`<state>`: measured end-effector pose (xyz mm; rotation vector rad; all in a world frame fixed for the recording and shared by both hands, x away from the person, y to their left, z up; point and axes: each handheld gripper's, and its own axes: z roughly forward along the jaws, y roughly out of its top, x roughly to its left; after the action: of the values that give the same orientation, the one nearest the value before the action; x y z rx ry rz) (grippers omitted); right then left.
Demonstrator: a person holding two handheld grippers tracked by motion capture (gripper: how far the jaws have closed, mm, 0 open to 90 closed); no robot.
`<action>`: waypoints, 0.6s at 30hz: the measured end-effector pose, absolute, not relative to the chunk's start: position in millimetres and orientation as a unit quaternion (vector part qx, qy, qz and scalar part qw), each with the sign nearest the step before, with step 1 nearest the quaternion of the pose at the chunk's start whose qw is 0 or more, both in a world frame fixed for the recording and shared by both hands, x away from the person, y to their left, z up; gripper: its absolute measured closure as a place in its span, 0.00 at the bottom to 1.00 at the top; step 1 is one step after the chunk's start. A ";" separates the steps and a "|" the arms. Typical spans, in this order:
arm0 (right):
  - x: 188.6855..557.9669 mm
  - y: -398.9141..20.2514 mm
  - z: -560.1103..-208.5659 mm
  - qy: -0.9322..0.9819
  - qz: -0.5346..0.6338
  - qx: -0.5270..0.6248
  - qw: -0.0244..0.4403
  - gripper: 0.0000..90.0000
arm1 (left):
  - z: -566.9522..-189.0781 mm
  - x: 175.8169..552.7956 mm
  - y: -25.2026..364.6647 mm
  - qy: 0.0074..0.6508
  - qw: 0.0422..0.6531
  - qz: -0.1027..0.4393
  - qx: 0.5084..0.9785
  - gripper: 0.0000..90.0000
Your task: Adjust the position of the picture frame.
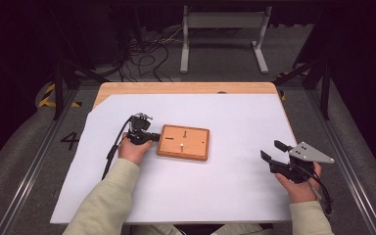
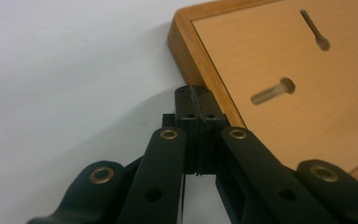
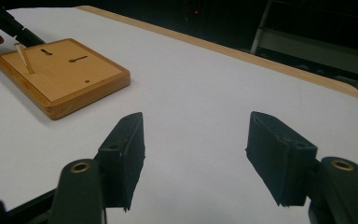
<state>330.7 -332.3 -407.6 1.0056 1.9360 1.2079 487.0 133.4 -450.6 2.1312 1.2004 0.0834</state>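
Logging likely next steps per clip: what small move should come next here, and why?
Probably bring the open right tool toward the wooden board: the shut left tool is pressed against the board's edge as if bracing it, and a pale peg stands upright there.

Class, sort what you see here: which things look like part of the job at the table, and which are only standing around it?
Likely part of the job:
wooden board
peg standing in it
left gripper, shut at the board's edge
right gripper, open

Standing around:
metal frame
cables on the floor
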 end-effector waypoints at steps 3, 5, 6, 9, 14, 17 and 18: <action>330.8 -332.7 -407.6 0.736 0.459 0.382 0.318 0.41 | -451.3 482.8 124.1 0.449 0.344 0.022 0.824 1.00; 330.9 -333.3 -407.8 0.736 0.458 0.384 0.317 0.41 | -451.0 478.7 116.2 0.441 0.344 0.014 0.829 1.00; 331.2 -333.5 -408.0 0.736 0.459 0.385 0.316 0.41 | -451.0 476.6 112.0 0.434 0.345 0.008 0.832 1.00; 331.9 -333.3 -408.5 0.737 0.459 0.385 0.314 0.41 | -451.0 467.5 97.0 0.418 0.346 -0.004 0.840 1.00; 337.7 -330.9 -410.1 0.741 0.453 0.395 0.298 0.45 | -449.7 452.8 76.5 0.386 0.344 -0.020 0.856 1.00; 347.8 -326.3 -410.8 0.748 0.444 0.413 0.270 0.55 | -449.1 448.0 73.7 0.372 0.339 -0.015 0.864 1.00; 350.6 -324.2 -410.8 0.751 0.441 0.416 0.262 0.57 | -448.2 447.5 76.0 0.373 0.344 -0.021 0.861 1.00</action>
<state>350.6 -324.2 -410.8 1.1250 2.0318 1.1921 447.5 76.0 -448.2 2.2373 0.9695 -0.0546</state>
